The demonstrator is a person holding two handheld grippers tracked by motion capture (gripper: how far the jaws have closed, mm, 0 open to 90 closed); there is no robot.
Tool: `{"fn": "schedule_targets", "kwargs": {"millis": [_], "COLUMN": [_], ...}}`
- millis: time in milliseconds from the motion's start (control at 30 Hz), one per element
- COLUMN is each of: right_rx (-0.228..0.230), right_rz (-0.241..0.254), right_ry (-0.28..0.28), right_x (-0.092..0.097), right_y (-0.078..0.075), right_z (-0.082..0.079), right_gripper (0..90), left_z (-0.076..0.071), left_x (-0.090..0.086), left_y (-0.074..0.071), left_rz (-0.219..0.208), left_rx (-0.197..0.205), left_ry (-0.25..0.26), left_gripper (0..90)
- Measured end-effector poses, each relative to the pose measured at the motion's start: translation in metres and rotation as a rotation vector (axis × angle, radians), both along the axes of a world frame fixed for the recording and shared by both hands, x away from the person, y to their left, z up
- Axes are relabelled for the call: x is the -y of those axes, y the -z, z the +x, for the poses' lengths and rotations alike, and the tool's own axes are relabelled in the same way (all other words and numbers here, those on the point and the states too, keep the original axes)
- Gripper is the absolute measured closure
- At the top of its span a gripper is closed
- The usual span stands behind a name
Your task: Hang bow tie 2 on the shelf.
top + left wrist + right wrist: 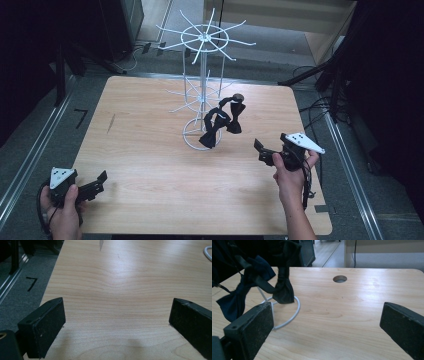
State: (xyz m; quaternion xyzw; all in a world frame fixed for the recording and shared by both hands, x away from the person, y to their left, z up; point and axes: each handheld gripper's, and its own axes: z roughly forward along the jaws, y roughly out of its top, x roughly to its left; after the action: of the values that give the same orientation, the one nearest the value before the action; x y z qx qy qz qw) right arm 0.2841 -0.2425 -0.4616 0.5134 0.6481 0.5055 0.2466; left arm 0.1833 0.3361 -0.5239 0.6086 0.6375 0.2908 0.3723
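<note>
A white wire rack (202, 75) stands on the wooden table (150, 165), its ring base (292, 312) resting on the wood. Two dark bow ties hang from its lower arms: one (212, 129) (234, 300) lower and nearer, the other (235, 119) (283, 290) just to its right. My right gripper (260, 151) (327, 317) is held open to the right of the bow ties, apart from them, with nothing between its jaws. My left gripper (100, 182) (117, 315) rests open near the table's front left corner, over bare wood.
A round hole (339, 279) is cut into the tabletop beyond the rack. Grey floor with a metal rail (30, 155) runs along the left side, and dark stands and cables (320, 107) crowd the right. The rack's upper arms (205, 37) spread wide above the table.
</note>
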Motion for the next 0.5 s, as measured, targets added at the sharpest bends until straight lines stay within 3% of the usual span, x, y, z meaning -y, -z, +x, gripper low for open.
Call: {"fn": "schedule_targets", "kwargs": {"millis": [500], "right_rx": [-0.037], "right_rz": [0.002], "right_ry": [0.038], "right_x": [0.034], "right_y": [0.036], "right_z": [-0.026], "right_gripper": [0.0], "left_z": [0.0], "left_x": [0.0], "left_y": [0.0], "left_rz": [0.004], "left_rx": [-0.003], "left_ry": [0.003], "left_gripper": [1.0]}}
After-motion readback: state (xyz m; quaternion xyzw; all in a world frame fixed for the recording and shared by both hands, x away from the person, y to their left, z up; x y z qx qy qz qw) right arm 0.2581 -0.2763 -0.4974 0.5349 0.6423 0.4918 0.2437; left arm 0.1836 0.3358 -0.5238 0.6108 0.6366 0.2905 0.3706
